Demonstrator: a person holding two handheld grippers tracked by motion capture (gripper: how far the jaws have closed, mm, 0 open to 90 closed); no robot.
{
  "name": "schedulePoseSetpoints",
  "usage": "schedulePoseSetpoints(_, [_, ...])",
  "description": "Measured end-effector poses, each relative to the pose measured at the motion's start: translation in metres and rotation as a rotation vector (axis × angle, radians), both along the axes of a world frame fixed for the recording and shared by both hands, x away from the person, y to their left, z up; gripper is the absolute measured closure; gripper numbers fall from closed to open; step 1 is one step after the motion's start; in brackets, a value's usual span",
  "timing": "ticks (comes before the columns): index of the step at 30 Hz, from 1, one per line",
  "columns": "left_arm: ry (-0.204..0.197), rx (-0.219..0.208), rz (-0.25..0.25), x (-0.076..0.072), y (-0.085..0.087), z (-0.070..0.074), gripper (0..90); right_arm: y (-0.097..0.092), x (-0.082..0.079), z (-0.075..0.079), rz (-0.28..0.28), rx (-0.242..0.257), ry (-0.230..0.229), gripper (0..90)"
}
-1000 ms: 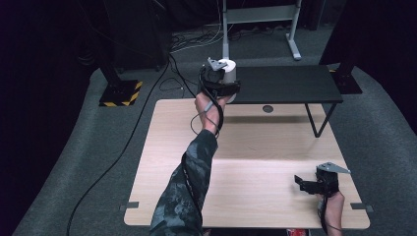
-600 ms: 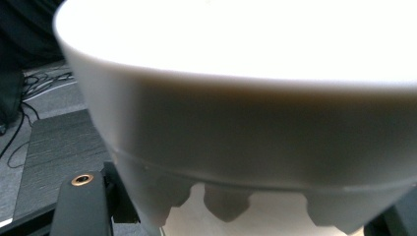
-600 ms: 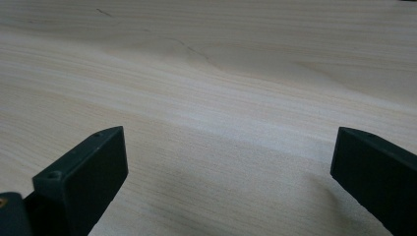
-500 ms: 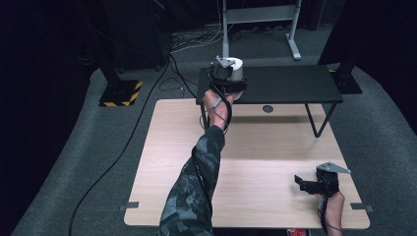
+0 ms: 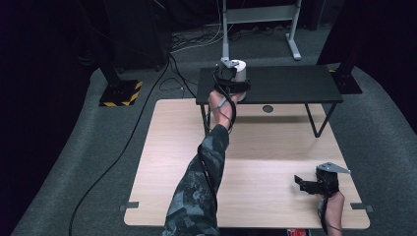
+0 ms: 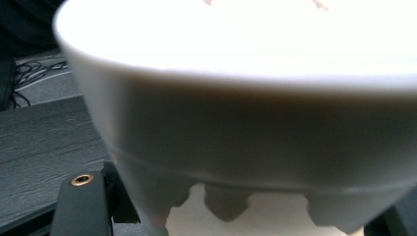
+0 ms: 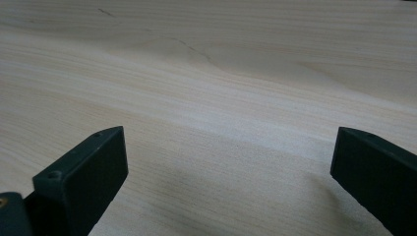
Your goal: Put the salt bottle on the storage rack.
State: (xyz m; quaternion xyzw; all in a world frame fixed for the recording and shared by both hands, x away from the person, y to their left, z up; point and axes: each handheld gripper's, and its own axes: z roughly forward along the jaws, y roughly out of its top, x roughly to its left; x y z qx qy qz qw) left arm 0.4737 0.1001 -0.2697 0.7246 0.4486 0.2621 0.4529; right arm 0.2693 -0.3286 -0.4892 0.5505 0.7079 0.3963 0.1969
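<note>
Up on the black shelf (image 5: 285,86), at its left end on the far side of the wooden table (image 5: 162,147), a white cup-like container (image 5: 239,70) stood, and its contents could not be made out. In the left gripper view the same white container (image 6: 246,123) sat very close to the lens, its rim wide and bright, its lower edge notched, blurred by nearness.

The left gripper (image 5: 231,81) was reached out over the shelf, right against the container's near side, at the end of an arm in a camouflage-patterned sleeve (image 5: 201,187). One black jaw showed at the lower left of its own view, just beside the container's base; whether the jaws were clamped on the container or merely around it could not be told.

Around the table lay grey carpet, with a black cable (image 5: 113,157) running along the floor on the left, a stand base with yellow-and-black stripes (image 5: 120,93) far left, and a grey metal frame (image 5: 260,19) beyond the shelf.

The right gripper (image 5: 314,184) rested near the table's near right corner, well apart from the container. Its jaws stood wide apart over bare wood (image 7: 221,98), with nothing between them.
</note>
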Motion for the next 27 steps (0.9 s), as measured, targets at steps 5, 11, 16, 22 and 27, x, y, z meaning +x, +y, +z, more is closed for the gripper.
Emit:
schedulePoseSetpoints(5, [-0.001,0.019,-0.001,0.002,-0.005,0.0,27.5,0.0,0.0,0.0,0.001,0.0,-0.002,0.0])
schedulePoseSetpoints(11, [0.009,0.023,0.009,0.007,-0.008,-0.006,27.6,-0.001,0.0,0.0,0.003,0.002,-0.003,0.0])
schedulePoseSetpoints(16, [-0.016,0.014,0.011,0.004,-0.008,-0.012,27.7,-0.001,-0.001,0.0,0.002,0.005,-0.003,0.0])
schedulePoseSetpoints(22, [-0.006,0.032,0.009,0.006,-0.01,-0.009,27.5,-0.001,-0.001,0.0,0.003,0.002,-0.005,0.0])
schedulePoseSetpoints(27, [-0.004,0.033,0.003,0.007,-0.009,-0.008,27.5,-0.001,-0.001,0.0,0.002,0.001,-0.005,0.0])
